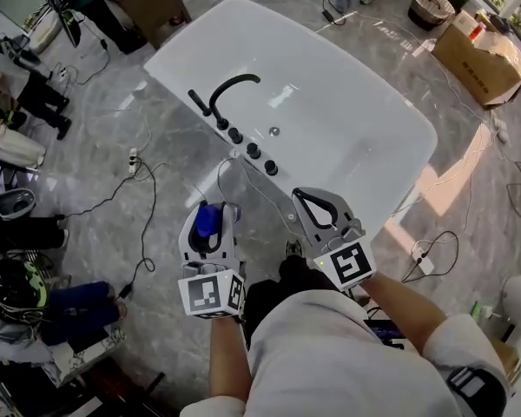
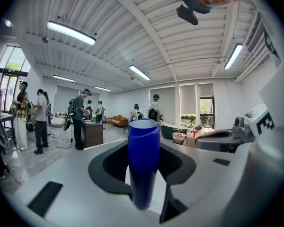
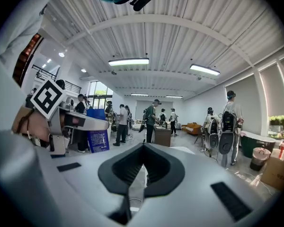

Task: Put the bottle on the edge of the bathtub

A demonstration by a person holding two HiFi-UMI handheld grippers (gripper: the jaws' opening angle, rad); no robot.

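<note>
My left gripper [image 1: 211, 212] clamps the tall blue plastic bottle [image 2: 143, 164]; my right gripper [image 1: 317, 207] is closed, empty. Placing on the white bathtub rim [image 1: 170, 76] ahead remains.

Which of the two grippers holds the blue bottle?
The left gripper: the blue bottle is clamped between its jaws. The right gripper beside it has its jaws together, with nothing between them.

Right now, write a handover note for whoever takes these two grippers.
Left gripper: shut on the blue bottle, held in the air short of the bathtub.
Right gripper: shut, empty, beside the left one.
Bathtub: just ahead, with a black faucet and knobs on its near edge.
Done: bottle picked up.
Left: set it on a bare stretch of the tub's edge, then release.
</note>
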